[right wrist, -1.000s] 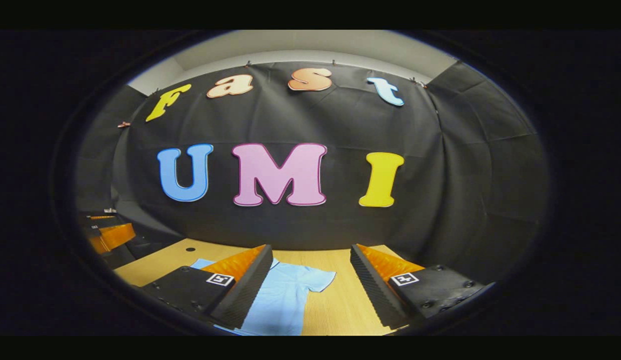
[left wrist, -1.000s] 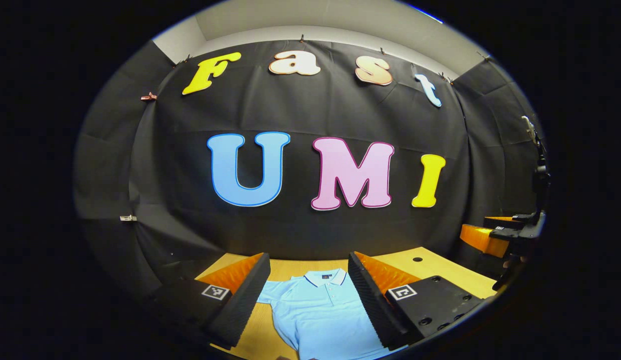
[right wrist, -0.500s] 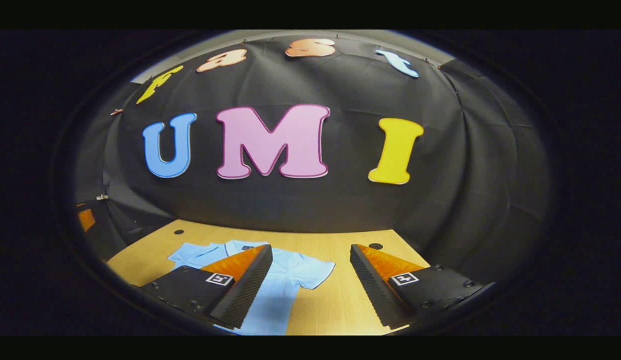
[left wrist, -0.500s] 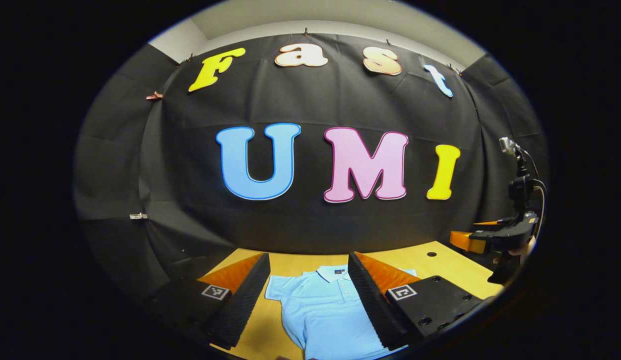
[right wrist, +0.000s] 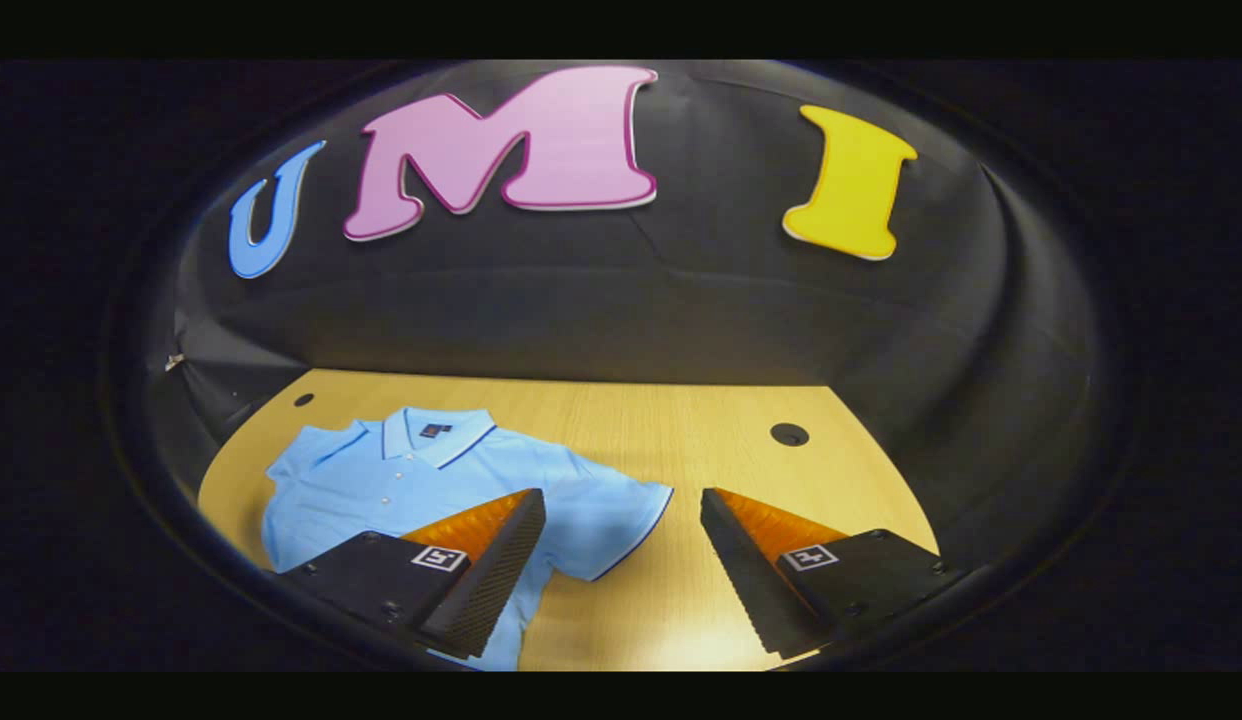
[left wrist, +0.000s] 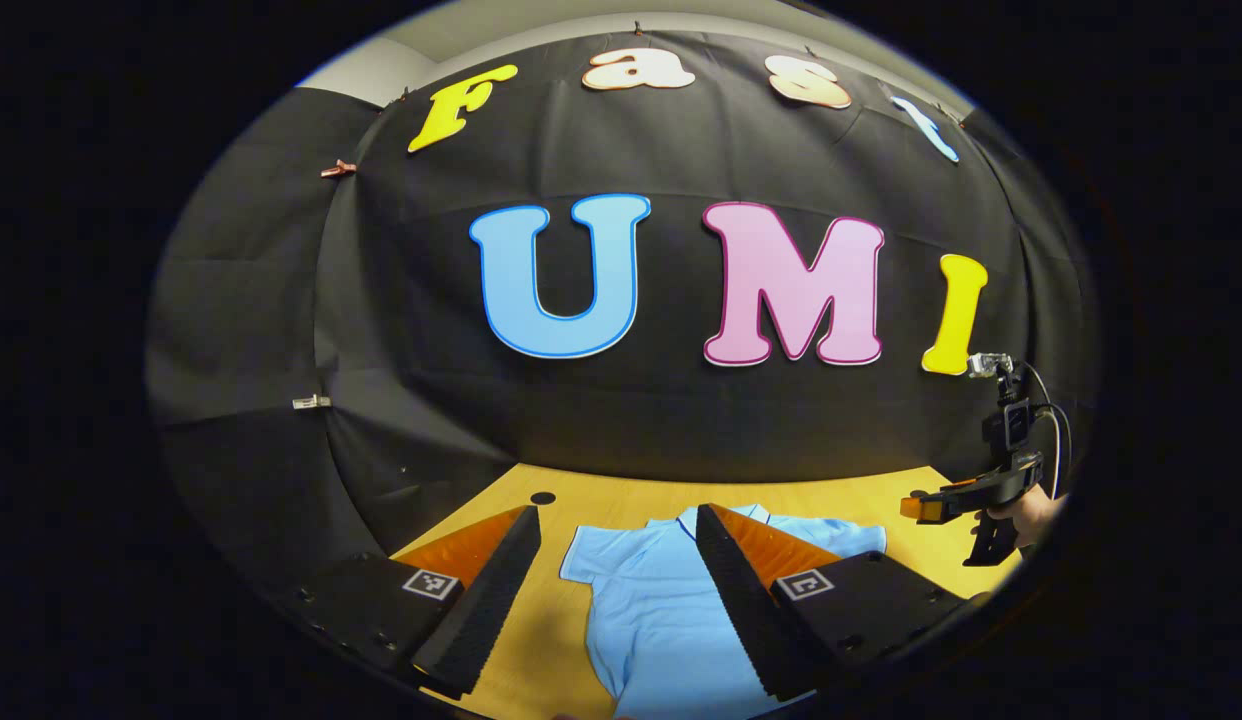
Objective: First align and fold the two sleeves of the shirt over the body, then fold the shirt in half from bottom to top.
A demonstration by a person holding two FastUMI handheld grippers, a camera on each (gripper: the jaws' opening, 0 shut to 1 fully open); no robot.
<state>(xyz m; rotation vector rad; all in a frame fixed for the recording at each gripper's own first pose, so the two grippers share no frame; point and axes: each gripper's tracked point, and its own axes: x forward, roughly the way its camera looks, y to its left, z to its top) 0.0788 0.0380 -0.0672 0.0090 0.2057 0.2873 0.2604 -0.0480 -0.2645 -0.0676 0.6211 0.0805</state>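
Wooden table (right wrist: 681, 420) under a flat light-blue shirt (right wrist: 401, 480), black-cloth walls (left wrist: 401, 320).

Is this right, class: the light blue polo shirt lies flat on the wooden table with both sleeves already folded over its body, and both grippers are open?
Not quite. On the polo shirt, the sleeves are spread out, not folded, as the right gripper view shows. It does lie flat on the wooden table, and the left gripper and right gripper are open.

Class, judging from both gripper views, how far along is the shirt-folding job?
Nothing is folded yet: the shirt lies flat on the table, sleeves spread. In hand: the right gripper and left gripper hover over it, jaws open. Left: both sleeve folds, then the bottom-to-top fold.
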